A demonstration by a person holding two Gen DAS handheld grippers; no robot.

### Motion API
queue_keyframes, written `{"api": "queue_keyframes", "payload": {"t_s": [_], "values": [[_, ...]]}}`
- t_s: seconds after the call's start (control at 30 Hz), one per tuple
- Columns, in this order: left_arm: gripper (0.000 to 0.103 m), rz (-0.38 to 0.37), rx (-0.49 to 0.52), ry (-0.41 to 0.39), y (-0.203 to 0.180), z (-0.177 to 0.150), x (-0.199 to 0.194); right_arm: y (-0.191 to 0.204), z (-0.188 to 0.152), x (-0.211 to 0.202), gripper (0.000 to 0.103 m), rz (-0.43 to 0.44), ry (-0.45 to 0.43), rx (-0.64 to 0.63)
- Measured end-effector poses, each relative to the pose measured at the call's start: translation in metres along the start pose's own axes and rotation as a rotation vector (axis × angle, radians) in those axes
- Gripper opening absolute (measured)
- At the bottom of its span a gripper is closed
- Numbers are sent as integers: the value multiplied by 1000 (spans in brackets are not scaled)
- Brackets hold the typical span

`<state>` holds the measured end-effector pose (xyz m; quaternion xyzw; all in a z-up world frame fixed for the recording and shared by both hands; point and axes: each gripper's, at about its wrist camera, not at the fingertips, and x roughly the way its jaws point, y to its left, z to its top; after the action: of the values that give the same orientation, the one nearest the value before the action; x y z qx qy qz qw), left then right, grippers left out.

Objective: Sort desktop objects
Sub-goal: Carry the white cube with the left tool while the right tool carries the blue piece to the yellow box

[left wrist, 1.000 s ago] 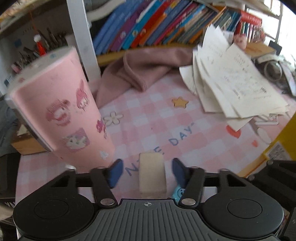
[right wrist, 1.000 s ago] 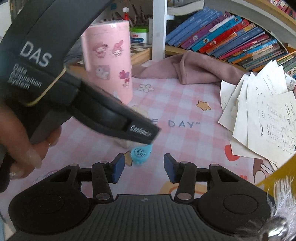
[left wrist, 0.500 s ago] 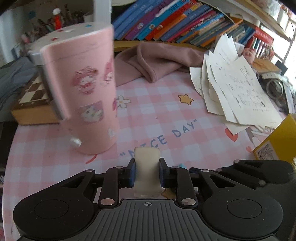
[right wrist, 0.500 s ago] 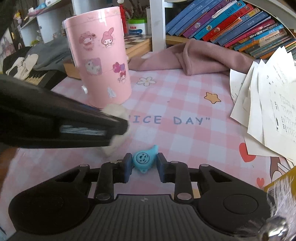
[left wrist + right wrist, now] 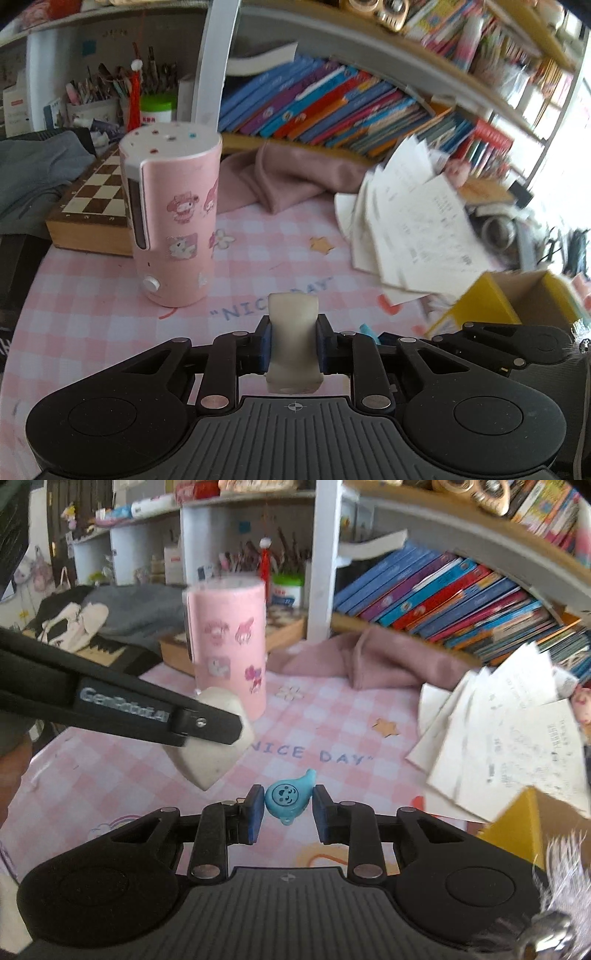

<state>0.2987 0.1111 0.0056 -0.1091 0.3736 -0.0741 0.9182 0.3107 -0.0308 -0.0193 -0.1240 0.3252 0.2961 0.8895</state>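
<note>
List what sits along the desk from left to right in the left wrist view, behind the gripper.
chessboard box → pink sticker-covered canister → crumpled pink cloth → star print on the mat → fanned stack of papers → yellow cardboard box

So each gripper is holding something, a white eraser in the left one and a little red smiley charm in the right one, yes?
Nearly. The right gripper holds a blue smiley charm, not a red one, as the right wrist view shows. The left gripper does hold the white eraser.
</note>
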Motion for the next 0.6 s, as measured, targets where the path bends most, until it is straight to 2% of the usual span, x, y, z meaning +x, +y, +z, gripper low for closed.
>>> {"api": "queue_keyframes", "payload": {"t_s": [0.3, 0.6], "values": [[21, -100, -30, -76, -14, -13, -60, -12, -12, -83, 26, -40, -81, 67], [21, -178, -19, -87, -28, -51, -103, 2, -65, -143, 26, -98, -29, 135]]}}
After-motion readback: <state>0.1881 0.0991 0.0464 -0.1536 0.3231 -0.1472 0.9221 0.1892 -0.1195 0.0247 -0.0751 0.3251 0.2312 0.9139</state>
